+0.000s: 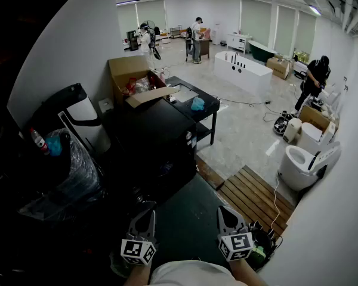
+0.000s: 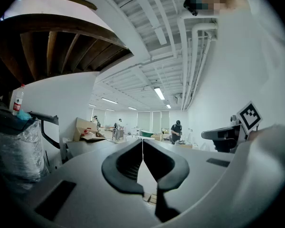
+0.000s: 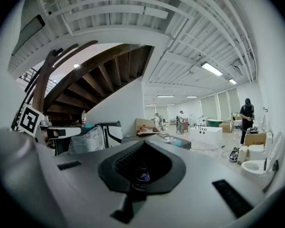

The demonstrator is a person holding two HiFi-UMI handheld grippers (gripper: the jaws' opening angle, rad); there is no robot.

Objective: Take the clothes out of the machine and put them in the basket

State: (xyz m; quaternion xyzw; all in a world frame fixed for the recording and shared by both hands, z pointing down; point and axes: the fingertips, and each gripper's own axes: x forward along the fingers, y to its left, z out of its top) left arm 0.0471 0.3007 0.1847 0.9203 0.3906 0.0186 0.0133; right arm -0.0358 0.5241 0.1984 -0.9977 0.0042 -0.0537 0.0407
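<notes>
Left claw (image 1: pixel 144 218) and right claw (image 1: pixel 228 214) are both closed and empty, short of the black machine (image 1: pixel 158 142); reaching in unopened, they would probably push clothes deeper.

Black machine (image 1: pixel 152 142); brown cardboard box (image 1: pixel 130 73); white bathtub (image 1: pixel 241 71) and toilet (image 1: pixel 303 162); brown slatted wooden mat (image 1: pixel 253 198); teal cloth (image 1: pixel 197 103) on black table (image 1: pixel 210 105); grey left gripper (image 1: pixel 147 216) and right gripper (image 1: pixel 227 214), black-and-white square-patterned marker cubes
</notes>
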